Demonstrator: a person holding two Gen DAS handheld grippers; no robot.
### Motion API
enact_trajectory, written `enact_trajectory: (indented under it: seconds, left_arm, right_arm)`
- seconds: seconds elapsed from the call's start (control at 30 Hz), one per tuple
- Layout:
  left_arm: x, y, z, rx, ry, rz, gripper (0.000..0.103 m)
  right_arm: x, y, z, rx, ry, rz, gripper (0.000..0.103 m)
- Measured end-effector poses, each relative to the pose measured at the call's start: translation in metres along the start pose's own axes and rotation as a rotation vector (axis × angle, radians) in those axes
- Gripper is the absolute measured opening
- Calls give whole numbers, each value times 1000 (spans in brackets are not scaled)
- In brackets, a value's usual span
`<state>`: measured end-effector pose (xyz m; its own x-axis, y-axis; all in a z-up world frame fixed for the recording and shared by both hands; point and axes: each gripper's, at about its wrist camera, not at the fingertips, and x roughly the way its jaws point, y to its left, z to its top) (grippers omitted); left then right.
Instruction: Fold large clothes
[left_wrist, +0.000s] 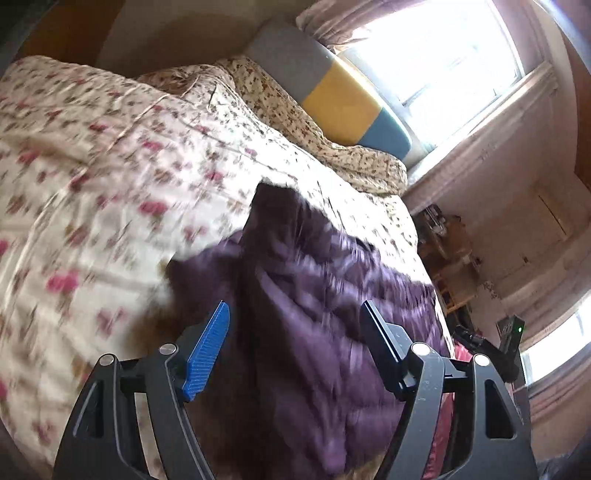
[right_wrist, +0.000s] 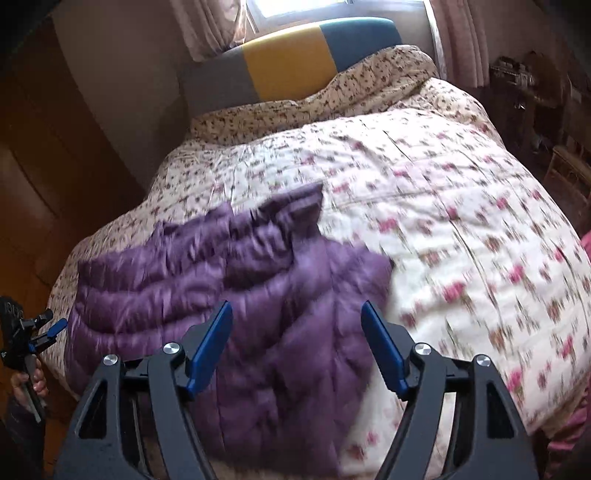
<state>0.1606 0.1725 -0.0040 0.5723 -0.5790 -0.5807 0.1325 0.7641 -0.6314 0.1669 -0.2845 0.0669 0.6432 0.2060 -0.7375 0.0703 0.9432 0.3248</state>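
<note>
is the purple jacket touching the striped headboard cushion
Apart. The right wrist view shows floral bedding lying between the purple jacket and the striped headboard cushion.

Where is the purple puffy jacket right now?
The purple jacket lies on the floral quilt, at the bed's near left part in the right wrist view, far from the striped headboard.

Purple quilted puffer jacket (right_wrist: 236, 280), rumpled and spread flat on the floral bed cover, lying just ahead of and below the right claw (right_wrist: 297, 347), extending leftward, blurred
</note>
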Motion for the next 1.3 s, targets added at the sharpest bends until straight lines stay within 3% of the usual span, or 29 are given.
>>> enact_trajectory:
  seconds: [0.17, 0.2, 0.23, 0.27, 0.33, 0.37, 0.47, 0.63, 0.83, 1.1, 1.3]
  left_arm:
    - [42, -4, 35, -67, 38, 41, 71]
    - [48, -5, 39, -84, 41, 57, 69]
    - [54, -7, 43, -93, 46, 65, 59]
    - [58, -9, 44, -84, 52, 69, 46]
    - [68, -13, 46, -52, 64, 130, 32]
    - [72, -14, 46, -45, 75, 157, 23]
    - [77, -13, 45, -30, 67, 224, 12]
    - [92, -10, 50, -6, 55, 333, 12]
    - [127, -1, 47, 51, 87, 438, 12]
    - [139, 10, 37, 79, 36, 438, 15]
    - [141, 11, 33, 81, 1, 440, 15]
  right_arm:
    - [45, -3, 30, 15, 5, -13, 72]
    - [50, -5, 33, 17, 11, -15, 72]
    - [60, -5, 37, 22, 22, -18, 70]
    - [68, -3, 39, 22, 30, -13, 57]
    - [81, 3, 42, 6, 53, -17, 39]
    - [84, 6, 42, -7, 57, -21, 23]
    - [79, 7, 42, -27, 22, -41, 6]
    - [62, 9, 50, -45, -86, -101, 4]
    - [103, 11, 45, -95, -54, -230, 4]
    - [151, -12, 29, -43, 20, -233, 5]
    - [156, -16, 27, -40, 23, -245, 3]
